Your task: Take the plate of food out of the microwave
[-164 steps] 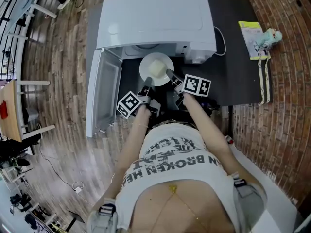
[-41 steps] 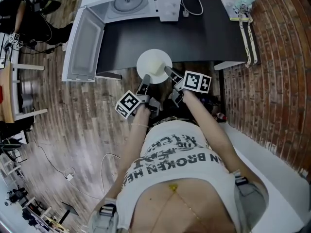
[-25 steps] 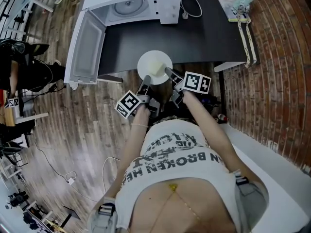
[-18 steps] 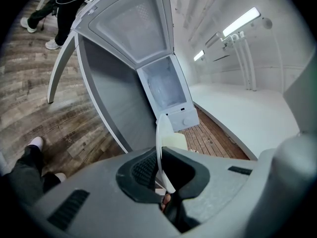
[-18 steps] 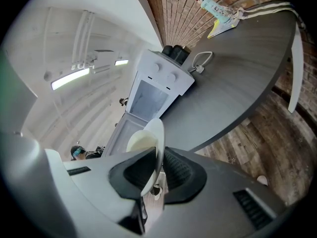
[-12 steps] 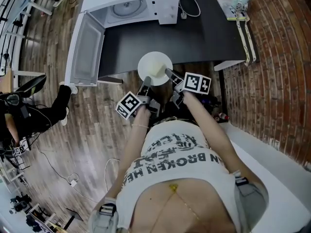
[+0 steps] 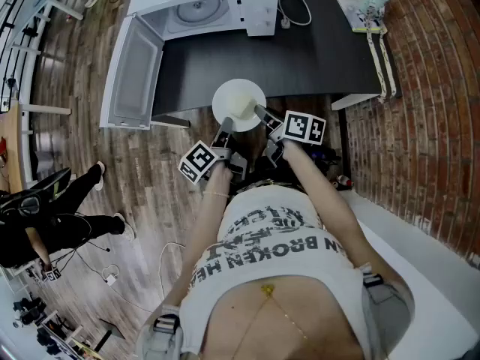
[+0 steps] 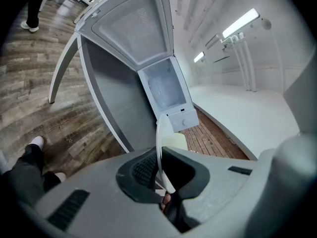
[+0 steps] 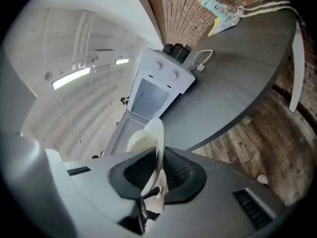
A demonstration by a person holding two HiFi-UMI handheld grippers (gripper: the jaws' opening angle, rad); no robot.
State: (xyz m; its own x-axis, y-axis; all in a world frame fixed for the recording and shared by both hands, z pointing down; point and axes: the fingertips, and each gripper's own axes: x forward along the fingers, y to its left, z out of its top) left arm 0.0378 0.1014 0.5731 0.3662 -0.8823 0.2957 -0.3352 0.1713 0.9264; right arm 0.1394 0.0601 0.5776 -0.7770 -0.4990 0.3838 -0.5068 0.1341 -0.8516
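A white plate [image 7: 238, 105] with pale yellow food on it is held level over the front edge of the black table [image 7: 315, 51], well clear of the microwave. My left gripper [image 7: 224, 126] is shut on its near-left rim, and my right gripper [image 7: 261, 114] is shut on its near-right rim. In the left gripper view the plate rim [image 8: 159, 138] runs edge-on between the pads, with food [image 8: 175, 141] behind it. The right gripper view shows the same: plate rim [image 9: 158, 138] clamped, food [image 9: 140, 142] to its left. The white microwave [image 7: 201, 4] stands empty, its door [image 7: 135, 72] swung open.
A white cable [image 7: 291, 7] lies beside the microwave. A yellow booklet with a small toy [image 7: 366, 4] and a strap sit at the table's far right. A brick wall [image 7: 427, 111] runs along the right. A person in dark clothes [image 7: 45, 216] is on the wooden floor at left.
The plate and both grippers have held still over the last second. The person on the floor at left has walked toward the bottom of the head view.
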